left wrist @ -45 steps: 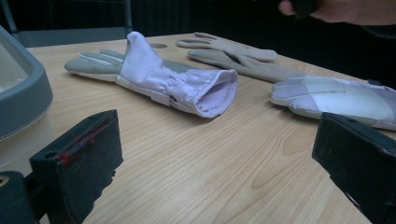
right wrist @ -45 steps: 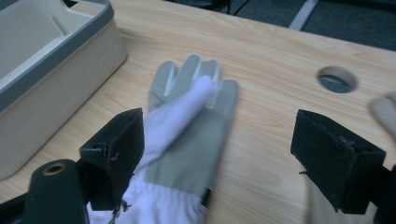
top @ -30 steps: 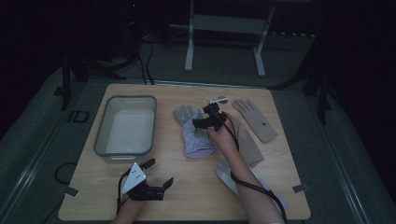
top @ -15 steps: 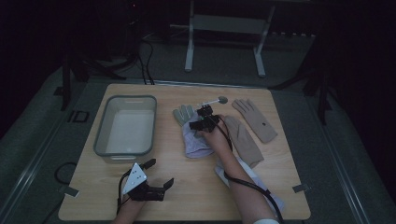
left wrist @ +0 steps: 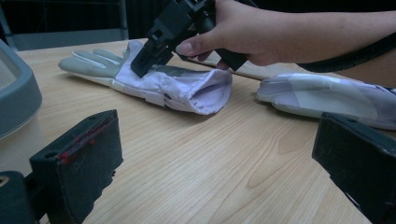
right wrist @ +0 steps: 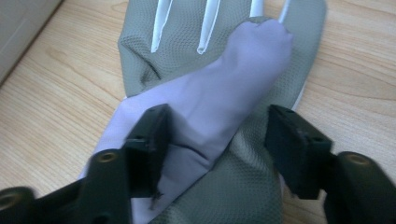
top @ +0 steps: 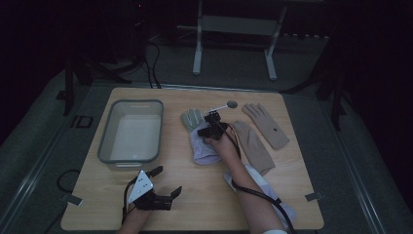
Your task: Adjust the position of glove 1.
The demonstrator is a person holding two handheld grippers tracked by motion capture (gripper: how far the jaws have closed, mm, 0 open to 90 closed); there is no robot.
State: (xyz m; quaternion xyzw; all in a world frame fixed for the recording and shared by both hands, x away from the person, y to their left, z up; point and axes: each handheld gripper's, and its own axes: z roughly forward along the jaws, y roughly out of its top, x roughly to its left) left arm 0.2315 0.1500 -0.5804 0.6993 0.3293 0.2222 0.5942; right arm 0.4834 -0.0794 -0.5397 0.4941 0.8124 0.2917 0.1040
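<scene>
Wooden table (top: 195, 204), 4 gloves, 1 tray (top: 130, 130), both grippers' jaws wide apart

4 gloves: 2 grey/white (top: 197, 134) (top: 260, 187), 2 tan (top: 265, 124) (top: 253, 146). 1 grey tub (top: 131, 158). 2 grippers (top: 166, 183) (top: 212, 123). 1 table (top: 97, 204).

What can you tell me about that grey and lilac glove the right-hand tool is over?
The glove lies flat on the wooden table, fingers pointing away from the person. Its palm is grey textured fabric with white seams; lilac cloth covers the thumb and open cuff. The right gripper stands open, jaws astride the thumb, pressing down on it.
</scene>
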